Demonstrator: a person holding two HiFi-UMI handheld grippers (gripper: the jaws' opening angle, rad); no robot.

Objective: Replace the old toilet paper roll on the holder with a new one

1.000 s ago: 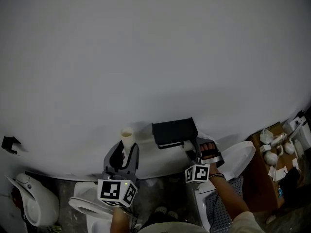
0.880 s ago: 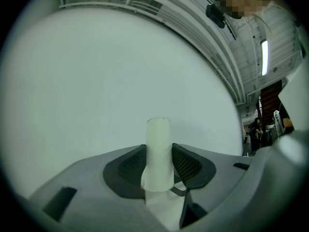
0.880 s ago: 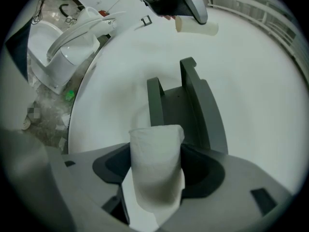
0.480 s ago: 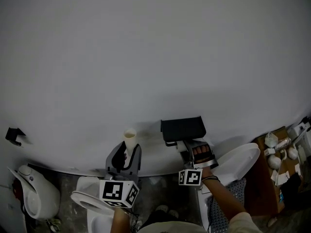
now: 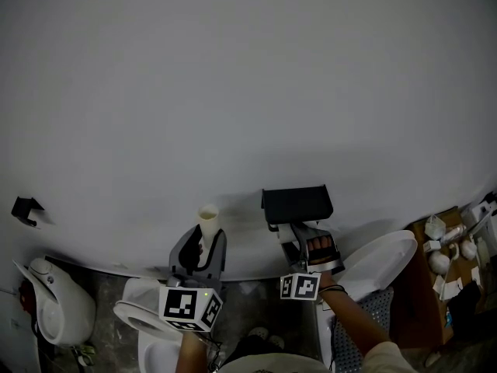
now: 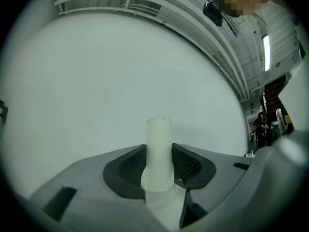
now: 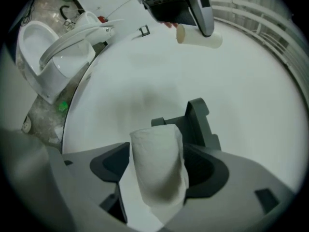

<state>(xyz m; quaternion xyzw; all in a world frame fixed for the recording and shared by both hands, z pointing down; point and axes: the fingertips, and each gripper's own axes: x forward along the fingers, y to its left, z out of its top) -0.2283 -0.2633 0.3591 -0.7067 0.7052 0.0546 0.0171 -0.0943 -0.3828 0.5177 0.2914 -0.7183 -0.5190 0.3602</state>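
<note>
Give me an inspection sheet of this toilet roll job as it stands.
Surface: white wall, holder mounted on it.
Job's things: black holder, bare; old tube; new roll.
Clutter: boxes of small items, floor at right.
Grippers: left gripper shut on tube; right gripper jaws have just been opening, pads on roll.
Cables: nothing seen.
Surroundings: toilets on floor, both sides.

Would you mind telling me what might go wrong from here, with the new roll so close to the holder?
1. The jaws of the right tool have just been opening with the new roll between them; the soft roll could slip out short of the black holder and drop by the toilet.
2. The left tool grips the old tube near one end, so a knock might tip it loose.
</note>
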